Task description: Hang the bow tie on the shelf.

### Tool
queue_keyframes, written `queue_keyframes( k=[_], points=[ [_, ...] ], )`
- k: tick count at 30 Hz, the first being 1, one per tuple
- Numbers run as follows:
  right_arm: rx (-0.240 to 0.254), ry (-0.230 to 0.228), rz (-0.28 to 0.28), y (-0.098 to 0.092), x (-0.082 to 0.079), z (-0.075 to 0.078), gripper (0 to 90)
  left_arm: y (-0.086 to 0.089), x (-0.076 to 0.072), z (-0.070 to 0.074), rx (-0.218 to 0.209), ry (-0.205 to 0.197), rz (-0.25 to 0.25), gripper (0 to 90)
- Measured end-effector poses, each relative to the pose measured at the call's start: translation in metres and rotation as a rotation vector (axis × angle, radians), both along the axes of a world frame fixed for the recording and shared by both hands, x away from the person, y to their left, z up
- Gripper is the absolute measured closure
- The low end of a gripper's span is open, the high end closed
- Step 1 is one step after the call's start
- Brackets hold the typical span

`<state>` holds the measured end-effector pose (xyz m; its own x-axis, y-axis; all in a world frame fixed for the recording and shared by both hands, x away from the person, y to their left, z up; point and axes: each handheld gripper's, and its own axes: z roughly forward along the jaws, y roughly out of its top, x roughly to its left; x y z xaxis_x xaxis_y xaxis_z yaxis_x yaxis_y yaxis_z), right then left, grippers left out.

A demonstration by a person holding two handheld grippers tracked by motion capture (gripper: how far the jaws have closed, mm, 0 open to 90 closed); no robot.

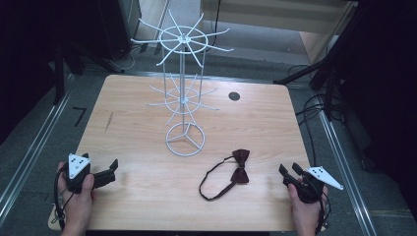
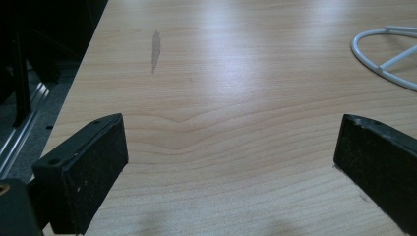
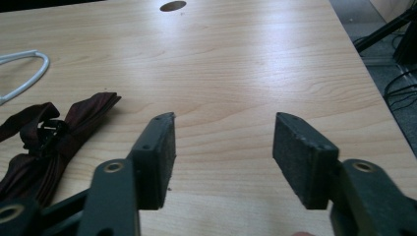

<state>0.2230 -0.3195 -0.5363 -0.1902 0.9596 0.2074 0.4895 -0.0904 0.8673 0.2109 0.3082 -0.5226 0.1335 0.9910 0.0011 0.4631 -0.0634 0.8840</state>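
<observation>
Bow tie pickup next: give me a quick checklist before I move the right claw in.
1. Right claw open, nothing between the jaws: ok.
2. Bow tie lying flat on the table, apart from the right claw: ok.
3. Strap loop free, not caught on the rack: ok.
4. Path from right claw to bow tie unobstructed: ok.
5. Left claw open and off to the far side: ok.
6. Strap clasp fastened: cannot tell.
</observation>
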Motion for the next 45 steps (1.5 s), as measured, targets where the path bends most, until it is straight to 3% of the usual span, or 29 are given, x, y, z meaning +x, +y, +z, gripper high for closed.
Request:
queue_keyframes(
  k=[7, 14, 20, 22, 23, 27, 30, 34, 37, 42, 45],
  points=[
    [-0.014, 0.002, 0.061, 0.018, 0.007, 0.012, 20.4, -0.001, -0.001, 0.000, 0.003, -0.014, -0.003, 0.5],
    [-0.052, 0.001, 0.134, 0.039, 0.013, 0.024, 16.4, -0.001, -0.003, 0.000, 0.008, -0.022, -0.023, 0.5],
    [-0.061, 0.020, 0.206, 0.063, 0.023, 0.030, 25.3, -0.002, -0.002, 0.000, 0.019, -0.014, -0.025, 0.5],
    [-0.063, 0.020, 0.248, 0.070, 0.025, 0.030, 33.9, -0.003, -0.003, 0.000, 0.026, -0.015, -0.027, 0.5],
    [-0.093, 0.034, 0.271, 0.079, 0.028, 0.030, 37.6, -0.003, -0.003, 0.000, 0.029, -0.021, -0.025, 0.5],
    [-0.127, 0.055, 0.338, 0.094, 0.033, 0.028, 43.9, -0.003, -0.003, 0.000, 0.030, -0.021, -0.027, 0.5],
    [-0.154, 0.067, 0.363, 0.105, 0.035, 0.028, 45.4, -0.004, -0.003, 0.000, 0.030, -0.021, -0.027, 0.5],
    [-0.156, 0.073, 0.398, 0.116, 0.039, 0.027, 46.4, -0.003, -0.003, 0.000, 0.031, -0.021, -0.026, 0.5],
    [-0.145, 0.086, 0.456, 0.132, 0.043, 0.027, 48.2, -0.003, -0.003, 0.000, 0.030, -0.016, -0.024, 0.5],
    [-0.159, 0.072, 0.496, 0.149, 0.048, 0.027, 50.2, -0.003, -0.002, 0.000, 0.029, -0.014, -0.023, 0.6],
    [-0.177, 0.097, 0.520, 0.163, 0.053, 0.018, 51.3, -0.003, -0.002, 0.000, 0.030, -0.014, -0.026, 0.6]
  ],
)
